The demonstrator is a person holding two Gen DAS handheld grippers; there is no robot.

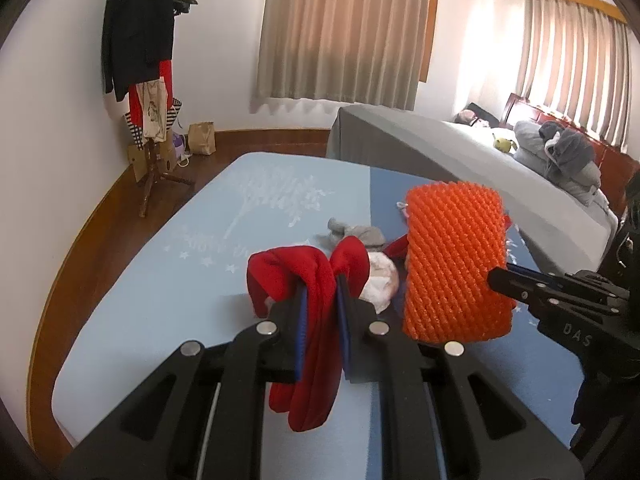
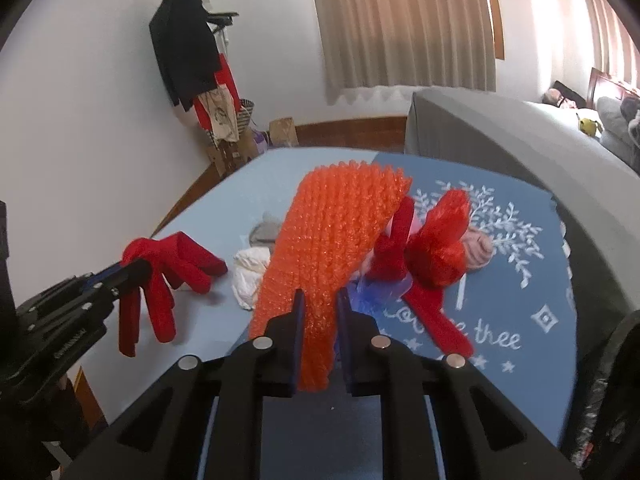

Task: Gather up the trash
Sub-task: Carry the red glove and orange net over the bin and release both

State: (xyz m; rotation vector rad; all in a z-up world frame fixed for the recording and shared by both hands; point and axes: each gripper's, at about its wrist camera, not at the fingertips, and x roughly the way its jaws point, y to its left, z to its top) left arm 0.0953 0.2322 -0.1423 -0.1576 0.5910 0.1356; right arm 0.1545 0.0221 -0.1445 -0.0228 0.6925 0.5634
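**Both tongs clamped on trash above the blue mat**

The left tongs (image 1: 322,312) are closed tight on a red glove (image 1: 316,320), which bunches between the blue pads and hangs down below them; in the right wrist view its fingers (image 2: 180,276) splay out past the tips of the tongs. The right tongs (image 2: 320,312) are clamped on an orange foam net (image 2: 332,248), a ribbed mesh sleeve that stands up from the pads and leans to the upper right. From the left wrist view the same net shows as an upright block, pinched at its right edge, just beside the glove.

Both pieces are held above a light and dark blue mat (image 1: 160,272) printed with white trees and stars. On the mat, behind the held items, lie a crumpled white wad (image 1: 380,284), a grey knotted scrap (image 1: 348,232), and a red shiny ribbon bundle (image 2: 436,248) with a pinkish ball (image 2: 478,254) touching it on the right.

A grey-covered bed (image 1: 460,152) stands just beyond the mat. A coat stand (image 1: 148,80) hung with dark and red clothes stands in the corner, with a brown paper bag (image 1: 202,138) near its foot on the wooden floor. Beige curtains (image 1: 344,32) cover the windows.
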